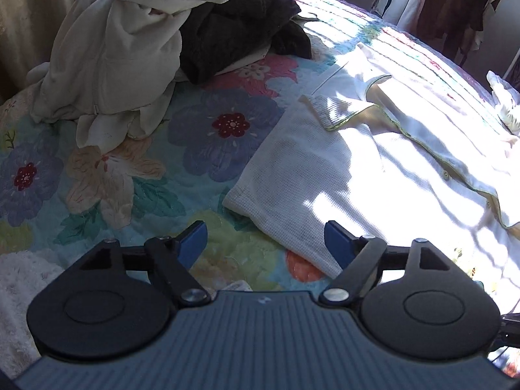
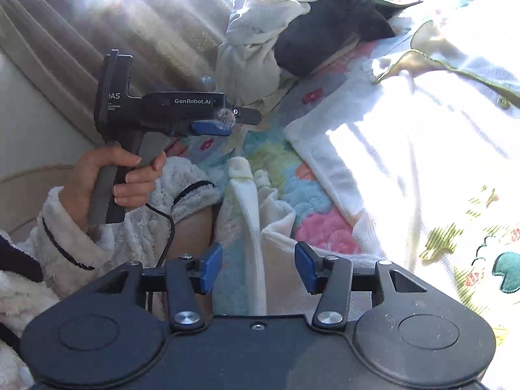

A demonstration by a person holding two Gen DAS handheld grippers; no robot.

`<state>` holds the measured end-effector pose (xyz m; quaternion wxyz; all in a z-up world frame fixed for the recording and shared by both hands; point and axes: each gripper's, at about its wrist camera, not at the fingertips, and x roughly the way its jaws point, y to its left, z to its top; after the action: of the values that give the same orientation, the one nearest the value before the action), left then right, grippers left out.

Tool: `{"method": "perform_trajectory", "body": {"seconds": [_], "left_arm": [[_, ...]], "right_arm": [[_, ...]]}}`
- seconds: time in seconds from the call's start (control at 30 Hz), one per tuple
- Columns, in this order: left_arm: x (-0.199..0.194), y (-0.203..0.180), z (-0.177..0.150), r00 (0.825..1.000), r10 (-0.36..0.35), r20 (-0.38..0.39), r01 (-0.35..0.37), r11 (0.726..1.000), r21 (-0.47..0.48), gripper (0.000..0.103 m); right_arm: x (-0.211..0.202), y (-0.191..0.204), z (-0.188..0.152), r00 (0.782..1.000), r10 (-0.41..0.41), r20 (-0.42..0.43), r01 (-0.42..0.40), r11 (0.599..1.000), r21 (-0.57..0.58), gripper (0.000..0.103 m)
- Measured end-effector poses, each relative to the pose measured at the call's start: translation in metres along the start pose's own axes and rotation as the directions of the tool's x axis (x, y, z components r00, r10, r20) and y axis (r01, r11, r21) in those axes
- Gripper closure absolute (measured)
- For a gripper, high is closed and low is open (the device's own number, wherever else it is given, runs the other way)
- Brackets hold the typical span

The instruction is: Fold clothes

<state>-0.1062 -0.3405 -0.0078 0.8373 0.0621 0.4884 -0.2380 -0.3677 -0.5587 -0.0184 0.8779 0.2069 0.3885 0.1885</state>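
White waffle-knit shirt [image 1: 325, 169] lies flat on the floral bed [image 1: 201, 136]; left gripper [image 1: 266, 242] and right gripper [image 2: 258, 268] hover with jaws wide, empty. Next fold apparently needs matched hem corners.

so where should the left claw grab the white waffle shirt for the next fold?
Probably the near sleeve hem corner of the white waffle shirt, coming from the quilt side. That corner lies free over bare quilt; the left claw is open just before it.
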Motion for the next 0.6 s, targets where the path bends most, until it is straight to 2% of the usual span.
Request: {"method": "perform_trajectory", "body": {"seconds": [0.1, 0.2, 0.27, 0.33, 0.37, 0.43, 0.53, 0.57, 0.6], "left_arm": [[0.047, 0.007, 0.01, 0.997, 0.028, -0.078, -0.03, 0.999, -0.036, 0.024], [0.081, 0.002, 0.016, 0.99, 0.09, -0.105, -0.095, 0.995, -0.04, 0.023], [0.089, -0.004, 0.014, 0.993, 0.097, -0.065, -0.1, 0.994, -0.035, 0.025], [0.086, -0.014, 0.01, 0.995, 0.096, 0.01, -0.096, 0.995, 0.014, 0.058], [0.085, -0.02, 0.009, 0.994, 0.104, 0.026, -0.106, 0.993, 0.055, 0.1], [0.077, -0.023, 0.009, 0.991, 0.115, 0.069, -0.12, 0.99, 0.073, 0.098], [0.057, -0.007, 0.007, 0.971, 0.173, 0.165, -0.178, 0.984, 0.015, 0.098], [0.056, -0.001, 0.006, 0.971, 0.17, 0.168, -0.171, 0.985, -0.009, 0.098], [0.058, 0.006, 0.007, 0.979, 0.144, 0.146, -0.14, 0.989, -0.039, 0.098]], "right_arm": [[0.016, -0.003, 0.017, 0.987, -0.159, -0.011, 0.158, 0.986, -0.055, 0.048], [0.025, -0.017, 0.025, 0.97, -0.245, -0.012, 0.244, 0.969, -0.022, 0.048], [0.027, -0.028, 0.026, 0.944, -0.329, -0.005, 0.329, 0.944, 0.023, 0.048], [0.026, -0.039, 0.027, 0.912, -0.409, -0.014, 0.409, 0.911, 0.057, 0.048], [0.026, -0.046, 0.027, 0.899, -0.437, -0.013, 0.437, 0.897, 0.068, 0.048], [0.023, -0.058, 0.026, 0.887, -0.462, -0.021, 0.462, 0.883, 0.089, 0.048], [0.024, -0.072, 0.026, 0.872, -0.487, -0.042, 0.489, 0.865, 0.11, 0.048], [0.026, -0.075, 0.025, 0.87, -0.49, -0.047, 0.492, 0.863, 0.111, 0.048], [0.027, -0.077, 0.025, 0.869, -0.492, -0.051, 0.494, 0.862, 0.113, 0.048]]}}
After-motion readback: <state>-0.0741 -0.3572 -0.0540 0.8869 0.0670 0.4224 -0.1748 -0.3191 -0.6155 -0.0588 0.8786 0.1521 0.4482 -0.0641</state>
